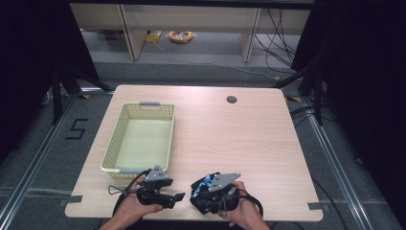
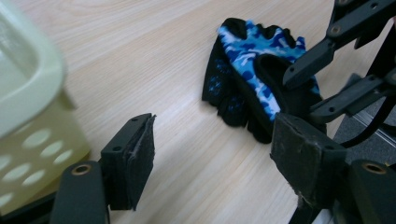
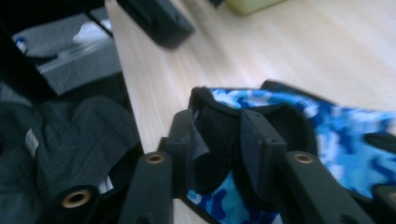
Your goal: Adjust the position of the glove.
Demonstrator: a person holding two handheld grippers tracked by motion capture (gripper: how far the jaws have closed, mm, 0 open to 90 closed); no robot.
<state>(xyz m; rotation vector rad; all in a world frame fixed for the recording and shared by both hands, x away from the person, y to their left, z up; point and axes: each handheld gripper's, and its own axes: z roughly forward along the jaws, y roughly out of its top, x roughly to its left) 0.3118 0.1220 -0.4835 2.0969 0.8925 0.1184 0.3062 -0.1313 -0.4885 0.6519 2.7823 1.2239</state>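
Observation:
A blue camouflage fingerless glove (image 1: 205,181) with a black cuff lies on the wooden table near its front edge. In the left gripper view the glove (image 2: 252,60) lies ahead and to the right. My right gripper (image 1: 198,192) is down on it. In the right gripper view its jaws (image 3: 217,133) stand a little apart, with a loose fold of the glove's (image 3: 345,135) black cuff between them. My left gripper (image 1: 176,199) hovers just left of the glove. Its jaws (image 2: 212,154) are wide open with nothing between them, and the right gripper (image 2: 317,79) shows beyond.
A pale yellow perforated basket (image 1: 143,106) stands empty on the left half of the table, close beside the left gripper (image 2: 28,70). A round cable hole (image 1: 231,99) sits at the back. The table's front edge runs just below both hands.

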